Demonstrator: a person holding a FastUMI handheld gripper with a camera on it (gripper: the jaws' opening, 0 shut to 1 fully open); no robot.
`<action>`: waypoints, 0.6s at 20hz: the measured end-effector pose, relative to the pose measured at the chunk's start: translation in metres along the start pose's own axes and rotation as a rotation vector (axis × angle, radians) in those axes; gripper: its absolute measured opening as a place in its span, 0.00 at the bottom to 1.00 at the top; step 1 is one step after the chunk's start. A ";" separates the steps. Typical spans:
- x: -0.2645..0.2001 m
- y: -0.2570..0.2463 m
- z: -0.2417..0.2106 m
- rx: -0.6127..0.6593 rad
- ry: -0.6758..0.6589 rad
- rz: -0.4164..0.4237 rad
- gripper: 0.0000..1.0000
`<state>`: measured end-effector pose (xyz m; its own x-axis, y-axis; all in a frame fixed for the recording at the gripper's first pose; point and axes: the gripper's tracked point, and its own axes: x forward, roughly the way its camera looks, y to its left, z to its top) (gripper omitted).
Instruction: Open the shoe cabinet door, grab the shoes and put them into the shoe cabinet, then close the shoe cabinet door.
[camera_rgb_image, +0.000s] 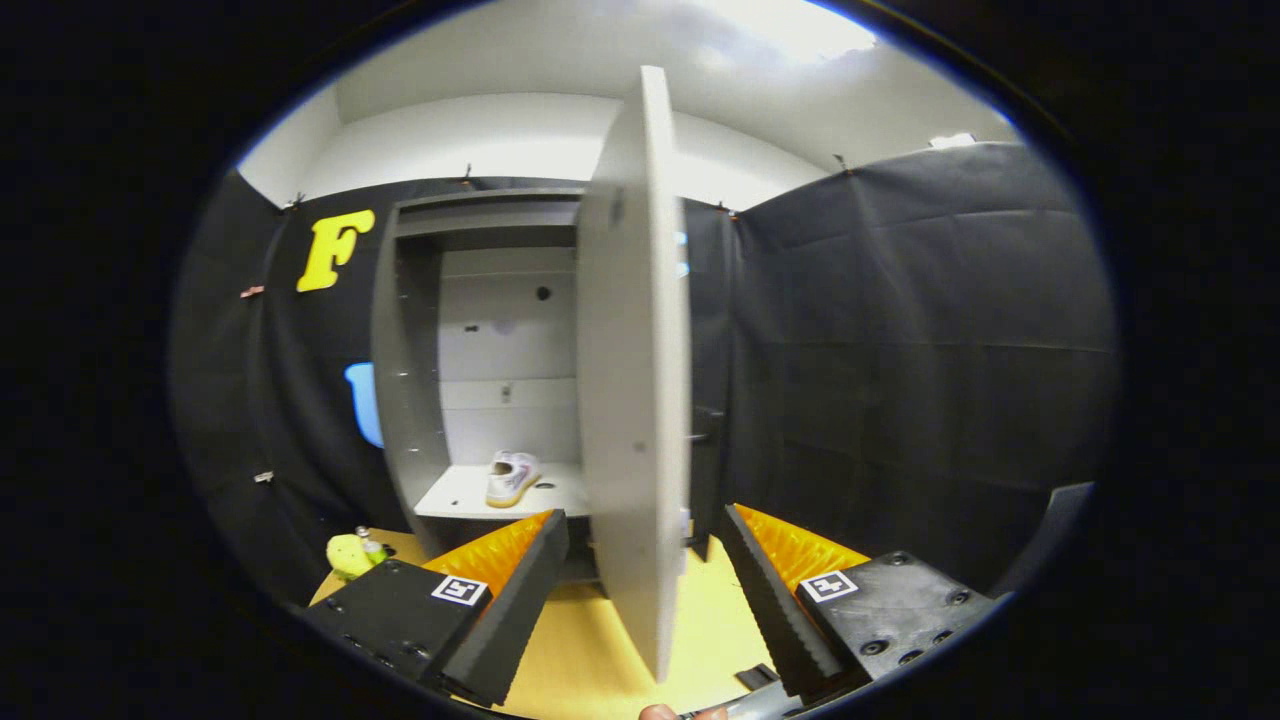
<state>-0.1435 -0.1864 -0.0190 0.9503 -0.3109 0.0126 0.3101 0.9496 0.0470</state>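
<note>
While the shoe cabinet stands open against the black cloth wall, its pale door swings out edge-on toward the camera and reaches down between the two fingers, so it blocks the straight line from the gripper to the right part of the opening. Inside, the back panel and the left side wall show, with an upper shelf near the top and a lower shelf at the bottom — on that lower shelf one light-coloured shoe rests, toe pointing out of the cabinet, just beyond the left finger. Below, the yellowish floor runs under the cabinet and the fingers. The gripper's fingers are spread wide apart, one on each side of the door's edge, and neither touches it. Left of the cabinet's foot, on the floor, lies a small yellow-green object with a little bottle beside it. A fingertip of the person shows beneath the fingers.
</note>
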 end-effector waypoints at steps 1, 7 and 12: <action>0.007 -0.020 -0.001 0.008 -0.004 -0.040 0.97; 0.082 -0.072 -0.023 0.044 0.055 -0.143 0.98; 0.100 -0.059 -0.029 0.055 0.085 -0.101 0.97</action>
<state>-0.0656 -0.2721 -0.0491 0.9137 -0.3984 -0.0798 0.4050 0.9090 0.0987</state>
